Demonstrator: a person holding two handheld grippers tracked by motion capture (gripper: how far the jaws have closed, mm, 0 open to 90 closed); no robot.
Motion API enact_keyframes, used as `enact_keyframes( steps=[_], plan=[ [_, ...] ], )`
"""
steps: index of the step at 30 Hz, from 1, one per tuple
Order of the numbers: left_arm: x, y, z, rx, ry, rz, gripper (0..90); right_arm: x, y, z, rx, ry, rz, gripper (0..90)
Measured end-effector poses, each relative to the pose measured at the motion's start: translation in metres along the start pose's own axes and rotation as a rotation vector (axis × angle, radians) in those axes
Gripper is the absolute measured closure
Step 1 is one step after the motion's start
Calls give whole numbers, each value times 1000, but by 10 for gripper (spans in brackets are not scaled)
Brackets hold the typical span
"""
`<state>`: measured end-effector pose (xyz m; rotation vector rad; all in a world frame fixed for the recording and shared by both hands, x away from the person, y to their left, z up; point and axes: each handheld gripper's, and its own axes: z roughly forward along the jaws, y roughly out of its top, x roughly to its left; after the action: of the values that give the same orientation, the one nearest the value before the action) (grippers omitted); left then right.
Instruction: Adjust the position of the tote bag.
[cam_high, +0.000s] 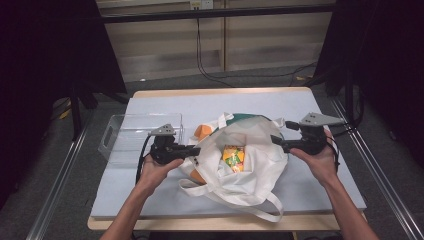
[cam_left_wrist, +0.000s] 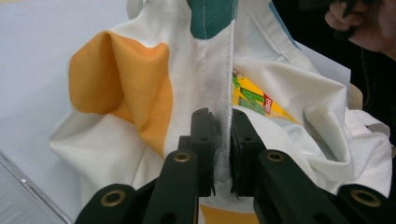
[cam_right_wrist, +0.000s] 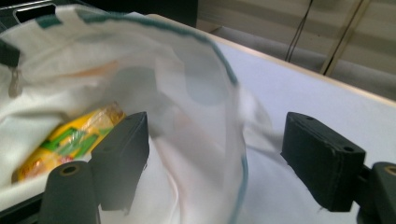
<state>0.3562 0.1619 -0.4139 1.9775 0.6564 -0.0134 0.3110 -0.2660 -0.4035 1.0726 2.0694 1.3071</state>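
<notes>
Item: clear plastic bin. Lying left of the tote bag, just beside it, on the grey table mat. I am leaving it untouched.

Item: left gripper. Working at the bag's left rim; jaws pressed together, pinching the white seam strip of the bag. I am judging this hold sound and keeping it steady as the anchor.

Item: tote bag, white with orange and green patches. Lying mid-mat with its mouth gaping; a yellow snack packet is sitting inside.

Item: right gripper. Reaching at the bag's right rim; jaws spread wide, with the green-edged rim passing between them, not clamped. I am aiming to seat that edge deep against one pad, then close, then draw away from the bag's left side gently, so the mouth widens without dragging the bag.
</notes>
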Motion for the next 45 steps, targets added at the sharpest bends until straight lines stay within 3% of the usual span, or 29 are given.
enact_keyframes(
  steps=[3, 6, 9, 11, 12, 13, 14, 15, 16, 19, 22, 26, 33, 36, 40, 45],
  plan=[
    [1, 5, -1, -6, 4, -10, 825, -1, -13, -4, 34, -8, 16, 230],
    [4, 13, -3, -2, 4, -9, 826, 2, -39, -5, 79, 24, 61, 243],
    [6, 14, -2, 4, 12, -12, 826, 5, -46, -2, 116, 16, 52, 262],
    [10, 15, -4, 6, 21, -21, 827, 6, -54, 4, 155, 21, 44, 352],
    [10, 15, -4, 6, 21, -21, 827, 6, -54, 4, 155, 21, 44, 352],
    [11, 14, -5, 1, 20, -24, 827, 5, -59, 9, 171, 34, 71, 508],
    [14, 11, -8, 10, 34, -26, 828, 4, -62, 11, 188, 45, 76, 571],
    [14, 11, -8, 10, 34, -26, 828, 4, -62, 11, 188, 45, 76, 571],
    [17, 9, -10, 14, 45, -32, 829, 4, -64, 11, 190, 66, 82, 722],
    [23, 4, -18, -2, 59, -58, 832, 4, -62, 6, 204, 45, 56, 786],
    [26, -1, -25, 3, 73, -62, 833, -2, -63, -2, 205, 22, 65, 810],
    [27, -11, -25, -1, 71, -78, 833, -10, -66, -12, 200, 6, 83, 826],
    [22, -19, -14, 3, 67, -57, 828, -7, -68, -9, 187, 13, 74, 813],
    [20, -20, -8, 6, 65, -64, 822, -7, -67, -7, 167, 28, 94, 767],
    [17, -23, 2, 36, 66, -33, 803, -4, -65, -3, 157, 30, 79, 713],
    [12, -21, -2, 13, 59, -25, 676, -1, -62, -8, 128, 15, 73, 587]
  ],
)
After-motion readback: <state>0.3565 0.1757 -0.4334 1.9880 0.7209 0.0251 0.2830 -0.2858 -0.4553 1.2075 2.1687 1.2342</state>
